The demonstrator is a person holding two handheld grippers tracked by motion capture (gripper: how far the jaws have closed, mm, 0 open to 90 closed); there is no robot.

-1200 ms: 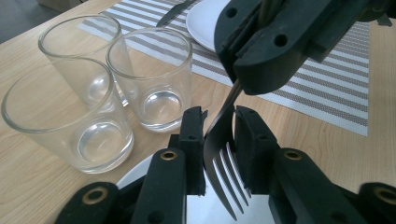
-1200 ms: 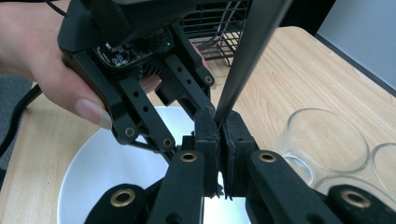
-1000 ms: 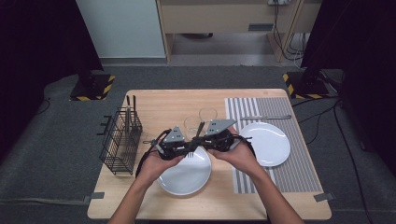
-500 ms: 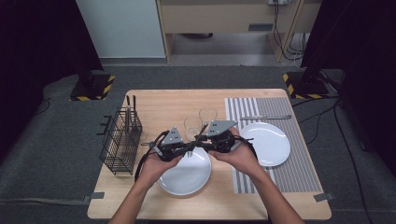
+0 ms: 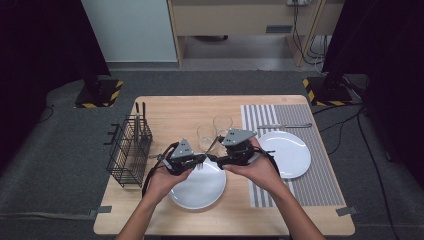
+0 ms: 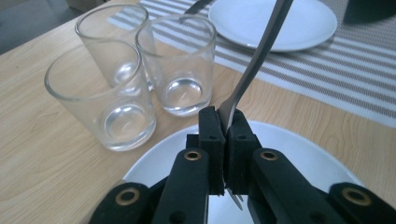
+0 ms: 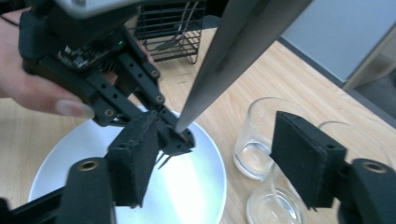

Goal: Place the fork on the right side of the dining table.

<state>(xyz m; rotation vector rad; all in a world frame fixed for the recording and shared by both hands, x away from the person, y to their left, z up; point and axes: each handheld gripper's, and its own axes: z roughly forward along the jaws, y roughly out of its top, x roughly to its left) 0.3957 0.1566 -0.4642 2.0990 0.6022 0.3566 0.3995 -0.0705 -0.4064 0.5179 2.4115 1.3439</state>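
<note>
Now the left claw is pinching a fork near its tines, above the white plate on the bench. Opposite it, the right claw has just been opening; its jaws stand spread, the fork's handle between them untouched.

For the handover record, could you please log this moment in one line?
left tongs: shut on fork | right tongs: just opened, off fork | below: near plate
</note>
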